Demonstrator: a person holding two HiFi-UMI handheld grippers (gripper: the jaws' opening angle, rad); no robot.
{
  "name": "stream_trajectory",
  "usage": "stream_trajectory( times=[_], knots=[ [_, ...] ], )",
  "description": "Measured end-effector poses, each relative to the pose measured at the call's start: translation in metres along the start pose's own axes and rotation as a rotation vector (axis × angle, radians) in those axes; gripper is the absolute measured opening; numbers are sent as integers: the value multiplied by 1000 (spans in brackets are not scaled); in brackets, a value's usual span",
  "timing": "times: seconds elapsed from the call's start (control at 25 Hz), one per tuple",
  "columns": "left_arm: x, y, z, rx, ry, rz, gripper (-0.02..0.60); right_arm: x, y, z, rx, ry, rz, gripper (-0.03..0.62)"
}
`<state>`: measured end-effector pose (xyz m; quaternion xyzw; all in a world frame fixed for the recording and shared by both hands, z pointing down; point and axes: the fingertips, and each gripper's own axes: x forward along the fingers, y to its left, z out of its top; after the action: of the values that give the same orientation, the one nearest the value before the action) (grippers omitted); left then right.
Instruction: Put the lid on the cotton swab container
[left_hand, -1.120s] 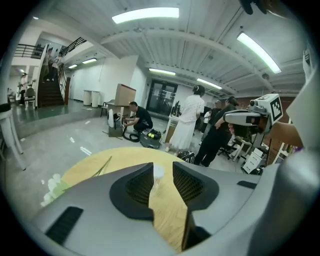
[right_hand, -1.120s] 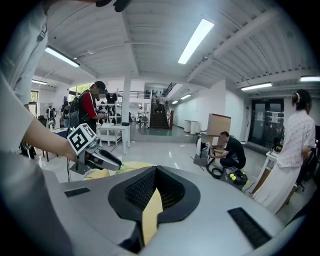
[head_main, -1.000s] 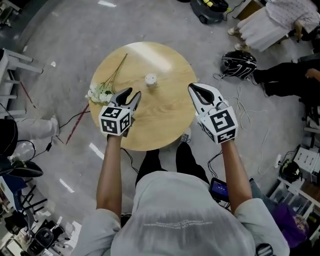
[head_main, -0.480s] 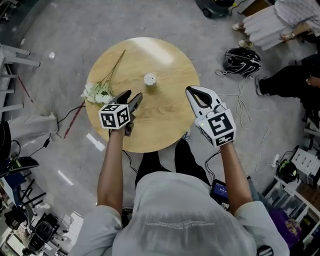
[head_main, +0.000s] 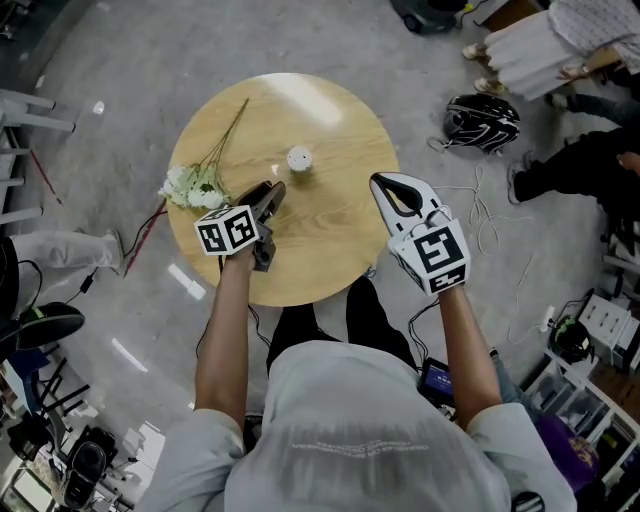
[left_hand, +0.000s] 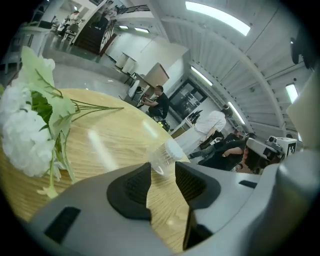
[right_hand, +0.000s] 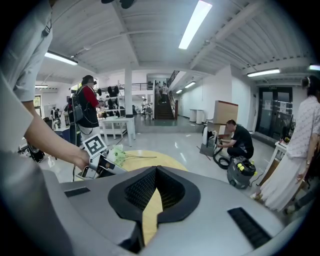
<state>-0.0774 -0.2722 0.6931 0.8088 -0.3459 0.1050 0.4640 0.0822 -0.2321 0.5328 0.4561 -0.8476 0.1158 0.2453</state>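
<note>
A small clear cotton swab container (head_main: 300, 158) with a white top stands upright near the middle of the round wooden table (head_main: 330, 230). In the left gripper view the container (left_hand: 164, 156) shows just beyond the gap between the jaws, a short way ahead. My left gripper (head_main: 272, 192) hovers over the table's near left part. Its jaws (left_hand: 162, 172) are closing with a narrow gap and nothing between them. My right gripper (head_main: 380, 183) hangs at the table's right edge. In the right gripper view it (right_hand: 156, 171) is shut and holds nothing. I cannot make out a separate lid.
A spray of white flowers (head_main: 194, 184) with long stems lies on the table's left side, close to my left gripper. On the floor to the right are a black helmet (head_main: 481, 121), cables and seated people. The table's edge runs just below both grippers.
My left gripper has turned and edged forward towards the container, and its jaws look narrower than a second ago. The right gripper has hardly moved.
</note>
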Motion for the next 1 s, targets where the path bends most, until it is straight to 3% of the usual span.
stream_trajectory(
  times=[0.28, 0.48, 0.8, 1.0],
  knots=[
    [-10, -2, 14, 2, -55, 27, 108, -6, 1, 2, -9, -9, -4, 27],
    [-14, -9, 32, 139, -47, 66, 100, -10, 2, 6, -3, -18, -5, 26],
    [-6, -38, 47, 363, -34, 61, 100, -14, -4, 3, 7, -20, -13, 26],
    [4, -49, 47, 454, -1, 48, 100, -11, -7, 3, 19, -22, -19, 27]
  ],
)
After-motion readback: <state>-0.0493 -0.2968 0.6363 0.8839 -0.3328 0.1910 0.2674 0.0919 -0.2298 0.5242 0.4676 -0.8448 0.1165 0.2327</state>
